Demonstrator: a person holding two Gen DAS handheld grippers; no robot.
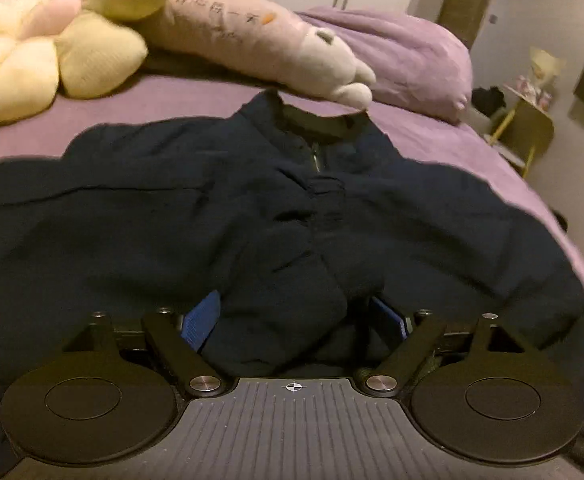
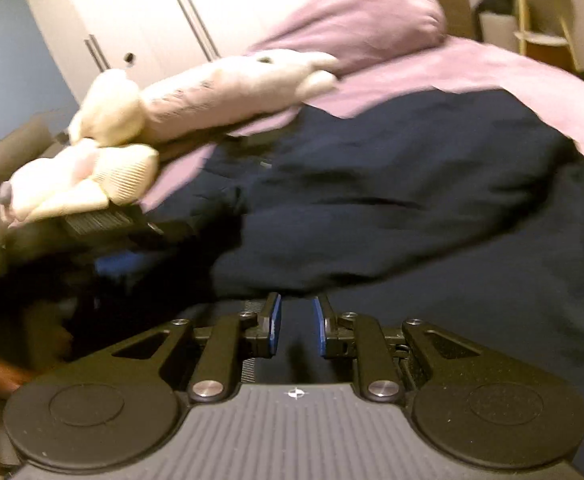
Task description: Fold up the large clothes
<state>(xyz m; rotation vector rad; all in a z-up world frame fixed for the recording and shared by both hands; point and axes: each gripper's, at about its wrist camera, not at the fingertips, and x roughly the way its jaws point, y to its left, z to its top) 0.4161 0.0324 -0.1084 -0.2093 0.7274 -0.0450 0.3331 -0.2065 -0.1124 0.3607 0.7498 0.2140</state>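
A dark navy zip jacket (image 1: 252, 208) lies spread on the purple bed, collar toward the far pillows. My left gripper (image 1: 292, 316) has its blue pads wide apart with a bunched fold of the jacket's lower part between them; the jaws stand open around it. In the right wrist view the same jacket (image 2: 411, 208) fills the middle. My right gripper (image 2: 296, 320) has its blue pads close together with a narrow gap, pinching the jacket's hem. The left gripper (image 2: 104, 220) shows at the left of that view.
A purple bed sheet (image 1: 196, 100) is under the jacket. A yellow and pink flower cushion (image 1: 52, 40) and a long pink plush toy (image 1: 260, 36) lie near the collar. A purple pillow (image 1: 411, 52) is at the back right. A yellow shelf unit (image 1: 527, 128) stands past the bed's right edge.
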